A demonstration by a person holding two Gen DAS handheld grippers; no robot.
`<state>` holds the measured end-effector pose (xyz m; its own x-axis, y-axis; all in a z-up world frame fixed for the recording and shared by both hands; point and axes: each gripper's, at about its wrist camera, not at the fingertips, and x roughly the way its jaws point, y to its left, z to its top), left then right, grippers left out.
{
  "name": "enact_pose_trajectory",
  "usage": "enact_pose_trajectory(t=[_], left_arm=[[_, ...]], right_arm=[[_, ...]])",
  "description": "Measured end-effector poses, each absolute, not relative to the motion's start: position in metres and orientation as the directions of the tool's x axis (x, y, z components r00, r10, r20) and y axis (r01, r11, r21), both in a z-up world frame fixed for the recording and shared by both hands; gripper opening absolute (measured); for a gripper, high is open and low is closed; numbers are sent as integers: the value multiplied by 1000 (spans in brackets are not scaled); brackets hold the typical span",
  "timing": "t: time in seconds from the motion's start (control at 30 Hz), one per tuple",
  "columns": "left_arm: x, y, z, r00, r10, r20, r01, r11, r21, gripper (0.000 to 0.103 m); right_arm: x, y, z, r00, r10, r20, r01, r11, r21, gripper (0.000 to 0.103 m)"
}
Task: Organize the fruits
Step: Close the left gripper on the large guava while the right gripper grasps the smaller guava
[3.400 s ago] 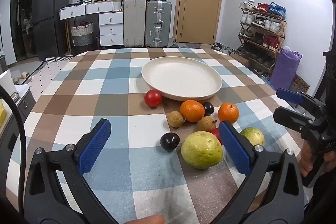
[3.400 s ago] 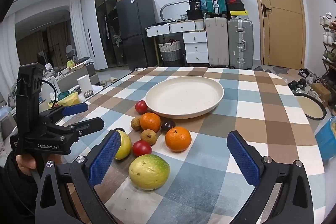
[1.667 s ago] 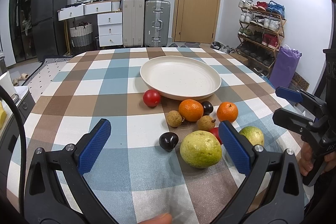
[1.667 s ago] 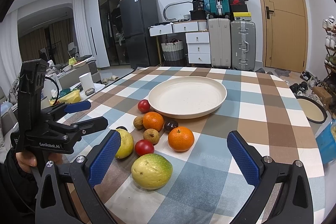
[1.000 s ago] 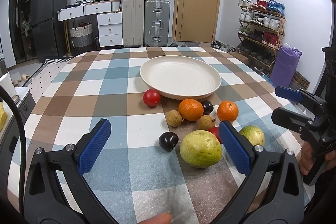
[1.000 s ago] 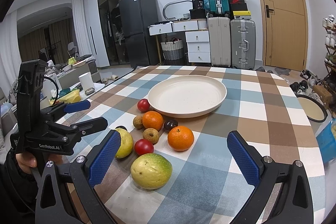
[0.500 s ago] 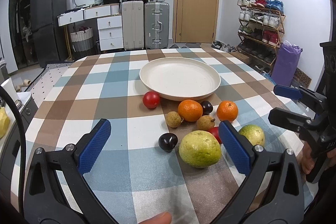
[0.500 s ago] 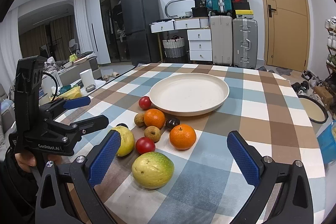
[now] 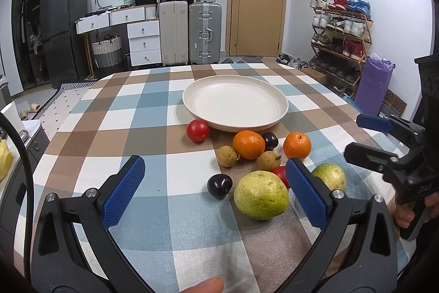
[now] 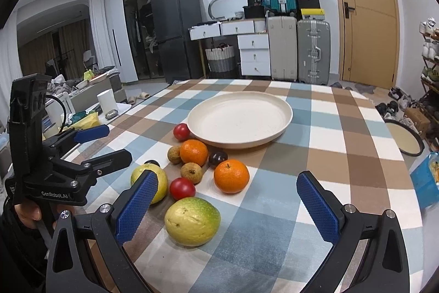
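Note:
An empty cream plate sits mid-table. In front of it lie loose fruits: a red tomato, two oranges, two brown longans, a dark plum, another plum, a second tomato, and two green-yellow guavas. My left gripper is open and empty, just short of the near guava. My right gripper is open and empty, near the other guava.
The checked tablecloth covers a round table; its edge falls off at the right. Suitcases, drawers, a fridge and a shoe rack stand beyond. A low side table with cups is at the left.
Both grippers have lifted and eased back very slightly; the fruits and plate have not moved. Both stay open.

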<state>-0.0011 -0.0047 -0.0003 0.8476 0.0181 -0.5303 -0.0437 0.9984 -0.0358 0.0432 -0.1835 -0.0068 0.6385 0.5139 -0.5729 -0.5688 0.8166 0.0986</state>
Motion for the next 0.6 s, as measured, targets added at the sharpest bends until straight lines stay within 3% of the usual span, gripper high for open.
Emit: enact_pose_trajectory(t=[0.6], left_arm=[[15,-26,-21,737,-80,-671,66,997,-46,98]], right_arm=[[50,-171,-28,472,489,-734,-589,794,151,103]])
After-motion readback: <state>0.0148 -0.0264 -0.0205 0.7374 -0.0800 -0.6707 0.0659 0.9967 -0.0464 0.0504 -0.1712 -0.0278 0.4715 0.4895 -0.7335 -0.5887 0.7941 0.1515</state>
